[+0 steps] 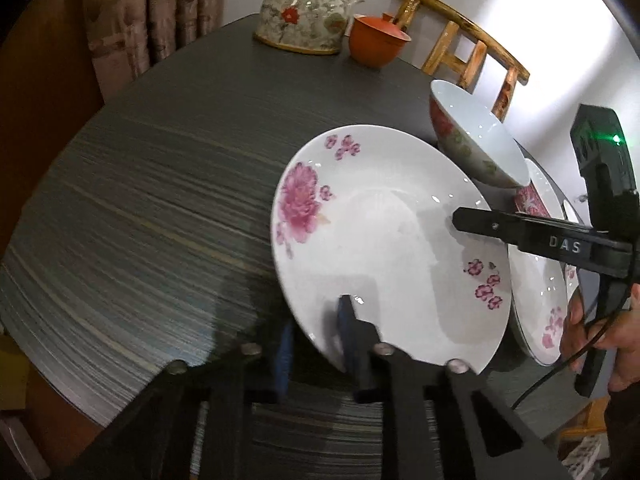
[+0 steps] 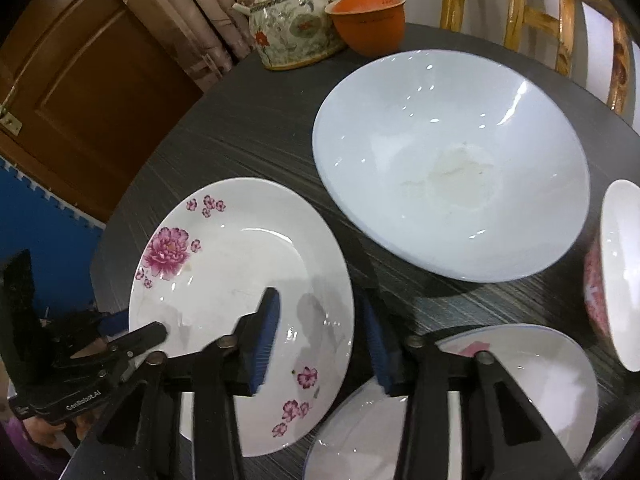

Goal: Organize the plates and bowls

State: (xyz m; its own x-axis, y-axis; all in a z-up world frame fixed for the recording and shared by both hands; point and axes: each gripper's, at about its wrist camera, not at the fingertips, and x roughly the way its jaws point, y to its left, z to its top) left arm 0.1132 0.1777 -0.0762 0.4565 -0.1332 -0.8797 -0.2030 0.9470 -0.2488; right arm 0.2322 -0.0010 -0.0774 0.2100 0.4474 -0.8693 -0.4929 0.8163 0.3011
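Note:
My left gripper (image 1: 316, 336) is shut on the near rim of a white plate with pink flowers (image 1: 380, 232), held tilted above the dark table (image 1: 160, 184). The same plate (image 2: 224, 280) shows in the right wrist view, with the left gripper (image 2: 132, 336) at its left rim. My right gripper (image 2: 320, 336) is open and empty, its jaws wide apart astride the plate's right rim; it also shows in the left wrist view (image 1: 472, 220). A large plain white bowl (image 2: 452, 168) stands behind. A bowl with red flowers outside (image 1: 472, 136) stands tilted at the right.
A flowered teapot (image 1: 300, 12) and an orange lidded cup (image 1: 376, 40) stand at the table's far edge, before a wooden chair (image 1: 464, 40). Another flowered plate (image 1: 540, 300) lies at the right. A white dish (image 2: 460, 404) lies under my right gripper. Curtains and a door are at the left.

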